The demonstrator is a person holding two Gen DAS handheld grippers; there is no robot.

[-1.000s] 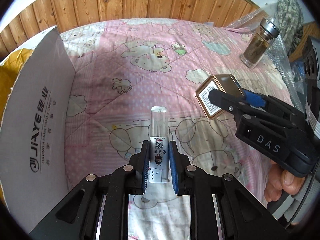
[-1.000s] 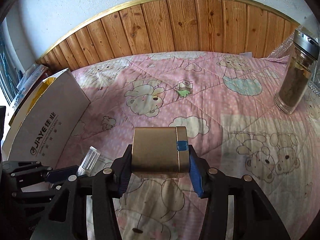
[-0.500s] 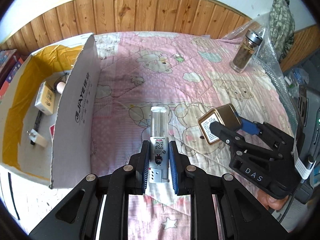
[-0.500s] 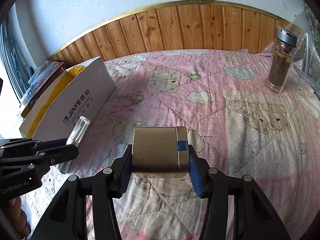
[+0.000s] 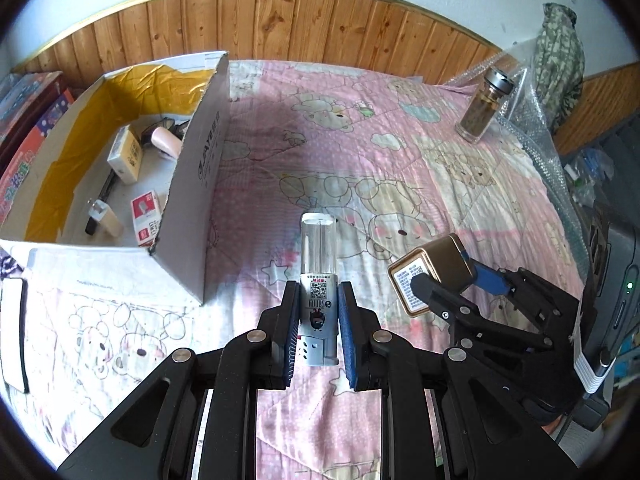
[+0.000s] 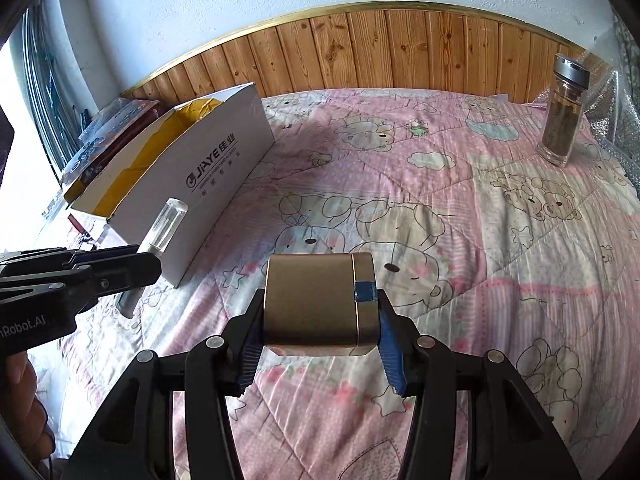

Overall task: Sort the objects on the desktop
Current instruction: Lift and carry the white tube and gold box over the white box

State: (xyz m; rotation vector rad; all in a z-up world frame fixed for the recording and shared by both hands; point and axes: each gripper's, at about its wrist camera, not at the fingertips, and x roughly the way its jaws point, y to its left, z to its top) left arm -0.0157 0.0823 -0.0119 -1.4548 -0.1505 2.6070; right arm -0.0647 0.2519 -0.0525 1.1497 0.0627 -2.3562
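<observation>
1. The left claw (image 5: 318,312) is clamped on a clear plastic tube with a grey printed label (image 5: 319,264), its blue pads pressing the labelled lower part while the transparent end sticks out ahead.
2. The right claw (image 6: 320,320) is clamped on a gold-coloured metal tin with rounded corners (image 6: 320,300); a small piece of blue tape sits on the tin's seam, and in the left wrist view a white label shows on its end face.
3. Both held things hang above a bed covered by a pink quilt printed with cartoon bears (image 5: 360,168), the tube to the left of the tin.
4. A white cardboard box lined with yellow tape (image 5: 200,152) stands open on the left of the quilt, near the tube.
5. Inside the box lie several small items, among them a cream-coloured rectangular pack (image 5: 127,154) and a red-and-white carton (image 5: 146,216).
6. A glass jar with a silver lid and brown contents (image 6: 562,120) stands upright at the far right of the quilt, well apart from both claws.
7. Wood panelling (image 6: 380,56) lines the wall behind the bed.
</observation>
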